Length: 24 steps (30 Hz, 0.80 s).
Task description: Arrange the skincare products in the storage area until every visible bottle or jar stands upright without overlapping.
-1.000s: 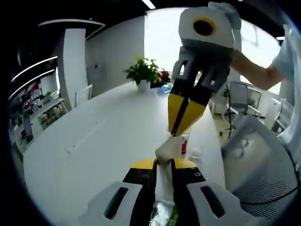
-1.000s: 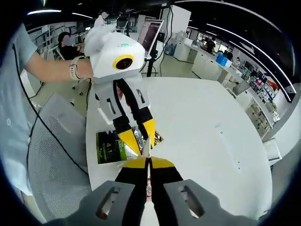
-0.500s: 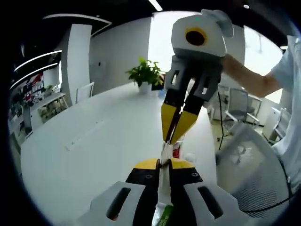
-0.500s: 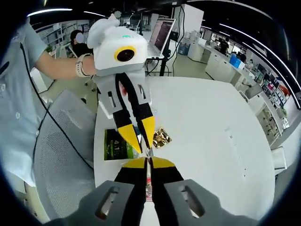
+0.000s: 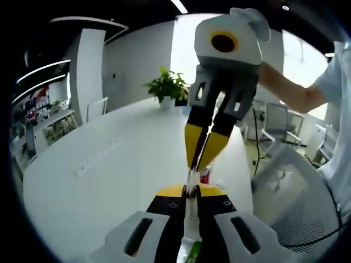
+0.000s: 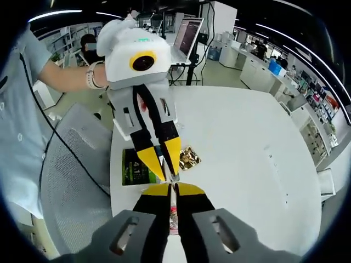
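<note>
A thin white packet (image 5: pixel 190 219) with a green printed end is clamped between my left gripper's (image 5: pixel 189 190) black-and-yellow jaws at the bottom of the left gripper view. My right gripper (image 5: pixel 195 167) reaches down from above, its yellow tips shut on the packet's upper edge. In the right gripper view the packet (image 6: pixel 173 215) runs as a narrow strip between my right gripper's (image 6: pixel 173 189) shut jaws, and the left gripper (image 6: pixel 164 165) meets it tip to tip. A small red-labelled bottle (image 5: pixel 207 175) stands upright on the white table (image 5: pixel 109 164) just behind.
A green flat pack (image 6: pixel 136 167) and a gold foil pack (image 6: pixel 188 158) lie near the table's edge (image 6: pixel 112 181). A potted plant (image 5: pixel 169 87) stands at the table's far end. Grey mesh chairs (image 6: pixel 71 181) sit close beside the table, and a person's arm (image 6: pixel 63 76) holds the left gripper.
The packet's crumpled top has been drawn out flat and thin between the two grippers. The right gripper has shifted slightly left in the left gripper view. Both stay shut.
</note>
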Motion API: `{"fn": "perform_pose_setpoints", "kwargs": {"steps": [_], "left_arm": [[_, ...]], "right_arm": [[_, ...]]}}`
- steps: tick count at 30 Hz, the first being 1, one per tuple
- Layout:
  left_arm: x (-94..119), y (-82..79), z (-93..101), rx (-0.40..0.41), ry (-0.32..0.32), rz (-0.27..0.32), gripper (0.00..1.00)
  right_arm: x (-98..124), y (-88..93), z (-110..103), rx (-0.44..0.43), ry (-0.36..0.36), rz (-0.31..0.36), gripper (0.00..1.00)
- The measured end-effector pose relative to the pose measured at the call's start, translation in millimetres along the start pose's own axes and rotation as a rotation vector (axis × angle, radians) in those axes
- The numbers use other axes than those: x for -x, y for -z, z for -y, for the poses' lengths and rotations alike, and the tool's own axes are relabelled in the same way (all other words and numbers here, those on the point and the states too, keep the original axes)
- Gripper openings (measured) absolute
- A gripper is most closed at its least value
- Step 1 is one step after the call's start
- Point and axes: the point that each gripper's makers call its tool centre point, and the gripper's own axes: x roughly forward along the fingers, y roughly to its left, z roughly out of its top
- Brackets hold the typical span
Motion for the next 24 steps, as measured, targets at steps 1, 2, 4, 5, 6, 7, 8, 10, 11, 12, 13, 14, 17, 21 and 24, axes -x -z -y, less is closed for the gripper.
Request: {"fn": "perform_pose_setpoints", "kwargs": {"steps": [1,2,4,5,6,7,8,10,11,12,13,14,17,21,24], "left_arm": [[0,0.2,-0.3,-0.003,-0.002,0.000,0.06],[1,0.6,-0.3,-0.006,-0.003,-0.002,0.07],[1,1.8,-0.6,-0.014,-0.006,-0.007,0.10],[2,2.2,-0.6,-0.019,-0.008,-0.008,0.12],[3,2.4,0.4,-0.023,-0.007,-0.011,0.13],[3,2.3,1.1,-0.024,-0.006,-0.011,0.14],[5,2.0,2.1,-0.025,-0.004,-0.010,0.13],[8,1.4,1.8,-0.029,-0.011,-0.009,0.15],[9,1.3,1.5,-0.029,-0.015,-0.007,0.16],[11,0.9,2.1,-0.023,-0.010,-0.005,0.18],[11,0.9,2.3,-0.018,-0.009,-0.005,0.20],[13,1.6,2.2,-0.012,-0.015,-0.010,0.20],[19,4.7,2.2,-0.034,-0.034,-0.029,0.20],[27,11.7,2.0,-0.028,-0.048,-0.055,0.24],[32,19.9,-2.2,-0.019,-0.072,-0.075,0.26]], "right_arm": [[0,0.2,0,-0.001,0.000,0.000,0.05],[-1,1.8,0,-0.001,0.000,-0.006,0.08],[-1,3.5,-1,-0.002,-0.001,-0.012,0.10],[-1,3.5,-1,-0.003,-0.001,-0.011,0.12],[-1,2.2,-2,-0.005,0.005,-0.002,0.14],[0,1.2,-2,-0.004,0.007,0.002,0.16],[0,0.4,-2,-0.007,0.009,0.005,0.17],[0,-0.3,-3,-0.007,0.014,0.007,0.19],[0,-0.1,-4,-0.007,0.014,0.006,0.21],[-1,0.6,-6,-0.008,0.014,0.004,0.22],[-2,1.0,-8,-0.009,0.014,0.003,0.24],[-2,1.4,-9,-0.010,0.013,0.003,0.25],[-3,2.5,-11,-0.023,0.022,0.006,0.31],[1,3.0,-9,-0.038,0.061,0.021,0.39],[3,3.2,-9,-0.045,0.087,0.026,0.46]]}}
